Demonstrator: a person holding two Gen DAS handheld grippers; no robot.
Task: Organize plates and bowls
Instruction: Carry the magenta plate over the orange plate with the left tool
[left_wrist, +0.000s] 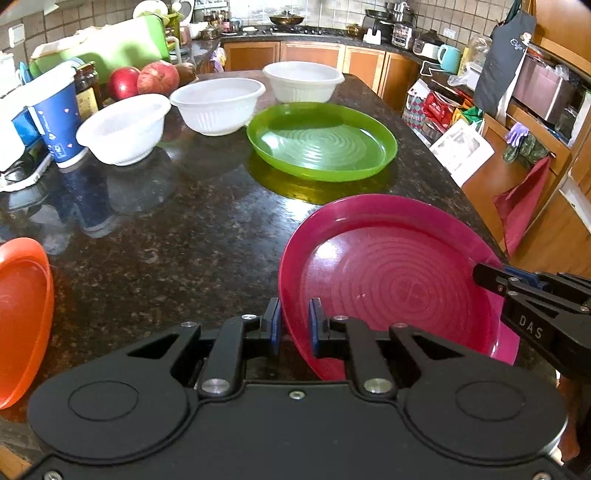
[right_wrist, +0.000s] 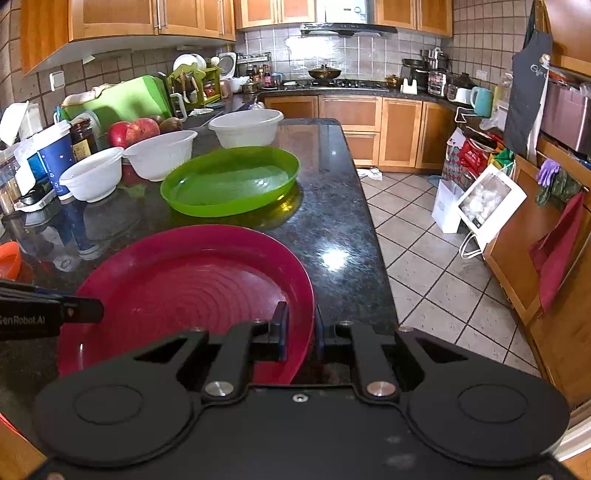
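A magenta plate (left_wrist: 391, 280) sits near the front of the dark granite counter (left_wrist: 184, 229); it also shows in the right wrist view (right_wrist: 184, 288). My left gripper (left_wrist: 294, 321) is shut on its left rim. My right gripper (right_wrist: 300, 332) is shut on its right rim and appears in the left wrist view (left_wrist: 491, 277). A green plate (left_wrist: 321, 140) lies behind it, with three white bowls (left_wrist: 122, 127), (left_wrist: 218, 105), (left_wrist: 303, 81) beyond. An orange plate (left_wrist: 22, 317) lies at the left edge.
A blue paper cup (left_wrist: 55, 118), a jar (left_wrist: 86, 88) and red apples (left_wrist: 144, 79) crowd the counter's left back. The counter's right edge (right_wrist: 373, 236) drops to a tiled floor (right_wrist: 436, 266) with bags and cabinets.
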